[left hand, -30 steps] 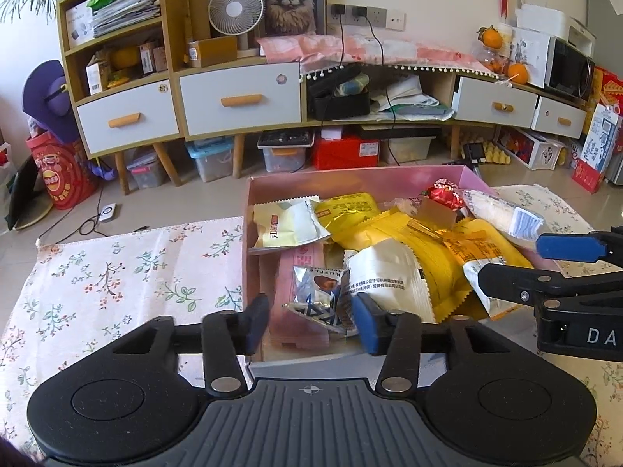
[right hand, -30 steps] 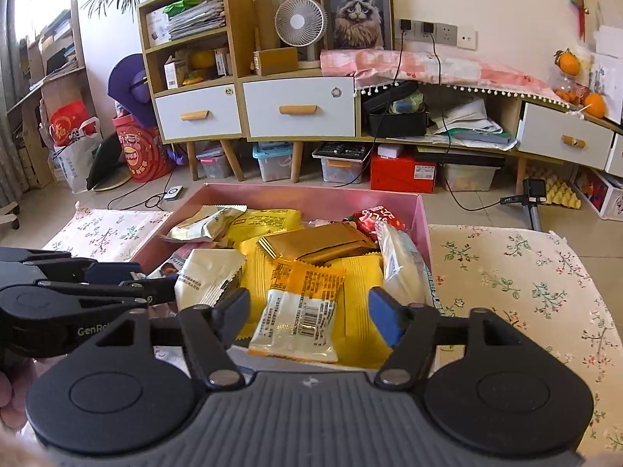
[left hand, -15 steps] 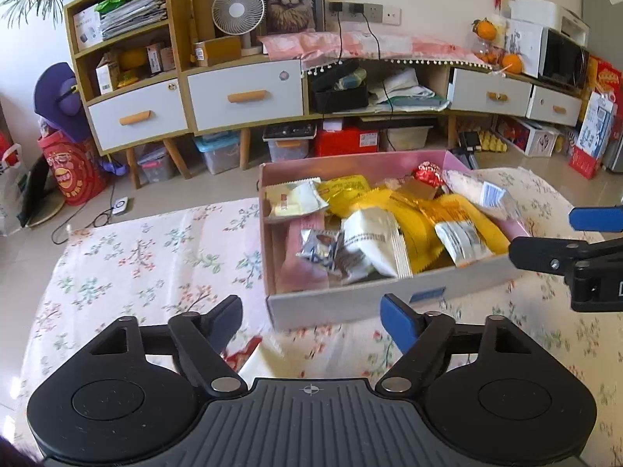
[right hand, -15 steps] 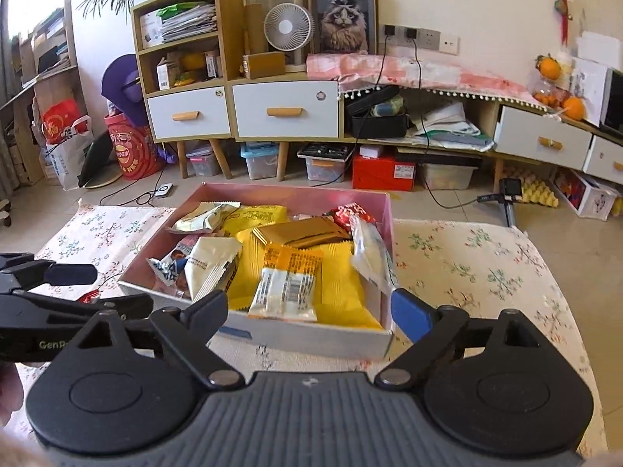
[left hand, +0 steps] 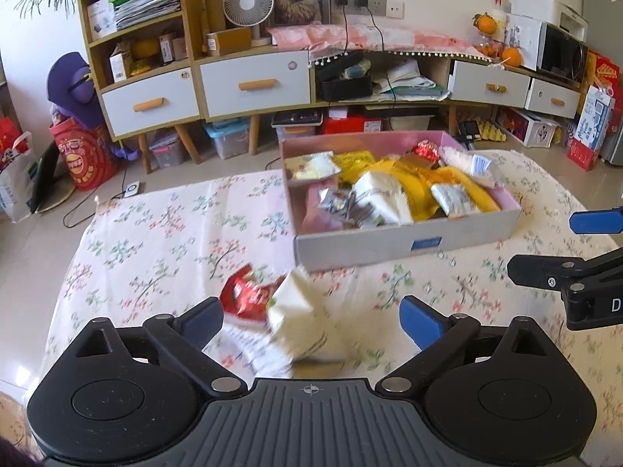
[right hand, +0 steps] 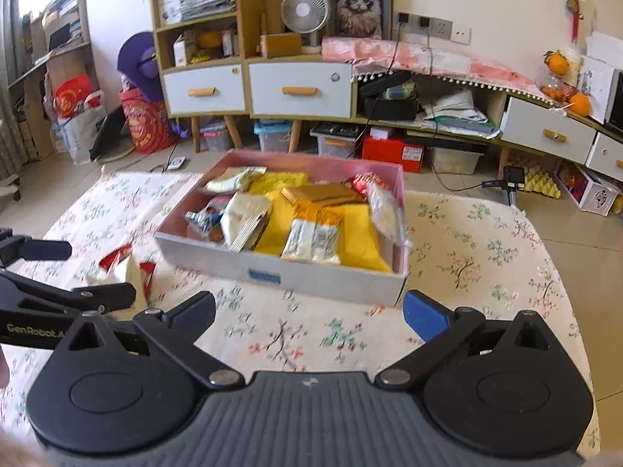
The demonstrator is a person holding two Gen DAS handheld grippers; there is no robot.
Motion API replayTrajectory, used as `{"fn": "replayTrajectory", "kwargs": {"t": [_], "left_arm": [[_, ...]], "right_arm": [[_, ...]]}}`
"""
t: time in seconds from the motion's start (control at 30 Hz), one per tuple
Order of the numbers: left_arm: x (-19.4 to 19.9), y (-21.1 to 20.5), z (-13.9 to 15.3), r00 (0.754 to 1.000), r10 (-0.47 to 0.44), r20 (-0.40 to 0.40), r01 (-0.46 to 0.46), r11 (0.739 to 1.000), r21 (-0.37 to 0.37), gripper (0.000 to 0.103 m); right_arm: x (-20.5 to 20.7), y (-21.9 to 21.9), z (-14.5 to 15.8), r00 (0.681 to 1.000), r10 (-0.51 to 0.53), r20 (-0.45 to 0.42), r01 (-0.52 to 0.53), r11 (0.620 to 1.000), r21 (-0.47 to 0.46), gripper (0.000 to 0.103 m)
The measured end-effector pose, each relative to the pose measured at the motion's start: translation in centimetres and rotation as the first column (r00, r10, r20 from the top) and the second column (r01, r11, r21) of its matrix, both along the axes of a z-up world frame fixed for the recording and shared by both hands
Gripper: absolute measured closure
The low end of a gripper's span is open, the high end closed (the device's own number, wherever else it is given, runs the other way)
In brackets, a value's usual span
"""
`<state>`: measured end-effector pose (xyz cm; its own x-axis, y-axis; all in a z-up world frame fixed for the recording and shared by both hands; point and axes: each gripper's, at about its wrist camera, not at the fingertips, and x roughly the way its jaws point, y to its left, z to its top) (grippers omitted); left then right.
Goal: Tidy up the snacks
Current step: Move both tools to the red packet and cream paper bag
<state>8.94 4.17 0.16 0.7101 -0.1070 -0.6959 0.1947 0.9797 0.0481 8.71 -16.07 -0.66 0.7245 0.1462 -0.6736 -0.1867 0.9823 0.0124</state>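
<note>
A pink-lined cardboard box (left hand: 389,241) holds several snack packets, yellow, white and silver, on the floral tablecloth. It also shows in the right wrist view (right hand: 272,268). A red packet (left hand: 247,297) and a white packet (left hand: 300,315) lie on the cloth in front of the box, just ahead of my left gripper (left hand: 311,317), which is open and empty. They also show in the right wrist view as the red packet (right hand: 117,253) and the white packet (right hand: 120,276). My right gripper (right hand: 309,313) is open and empty, in front of the box.
The table (left hand: 155,233) with the floral cloth ends at a far edge; beyond it are a tiled floor, a low cabinet (left hand: 253,85) with drawers and storage bins. The right gripper's fingers (left hand: 545,272) show at the right of the left wrist view.
Both grippers have pulled back from over the box and opened wider. The red and white packets in front of the box have come into view.
</note>
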Motion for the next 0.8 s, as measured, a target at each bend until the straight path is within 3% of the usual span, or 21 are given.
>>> {"fn": "replayTrajectory", "kwargs": {"t": [0.17, 0.8], "left_arm": [[-0.6, 1.4, -0.6, 1.0, 0.005, -0.019, -0.005, 1.0, 0.022, 0.004], [-1.2, 7.1, -3.4, 0.998, -0.051, -0.034, 0.054, 0.994, 0.094, 0.004]], "right_arm": [[-0.6, 1.1, -1.0, 0.998, 0.038, -0.048, -0.037, 0.999, 0.013, 0.0], [-1.4, 6.2, -2.3, 0.982, 0.183, -0.048, -0.186, 0.98, -0.065, 0.0]]}}
